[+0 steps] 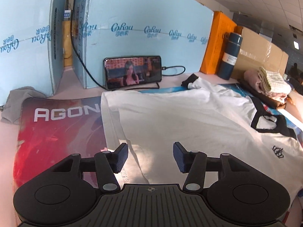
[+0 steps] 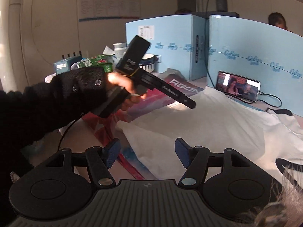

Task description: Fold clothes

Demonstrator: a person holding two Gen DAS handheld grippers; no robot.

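Shirt [image 1: 170,117] first: the white tee with black trim lies spread flat on my work surface, its hem over the right edge of the red AGON mat [image 1: 56,132], its black collar [image 1: 265,121] off to my right and one black-cuffed sleeve [image 1: 191,81] reaching toward the back. My left gripper [image 1: 150,156] hangs just above the near part of the cloth with its blue-padded fingers [image 1: 121,158] spread wide and nothing between them. My right gripper [image 2: 147,154] is likewise wide apart and empty, held over the shirt's edge where it meets the mat. From the right wrist view I see my left hand [image 2: 121,87], in a black sleeve [image 2: 56,102], wrapped around the handle of the other tool above the mat. Behind the shirt a phone [image 1: 132,71] leans against a light blue box [image 1: 151,15] with its screen lit. A dark blue bottle [image 1: 230,56] stands near the back right, beside a stack of folded clothes [image 1: 269,85].
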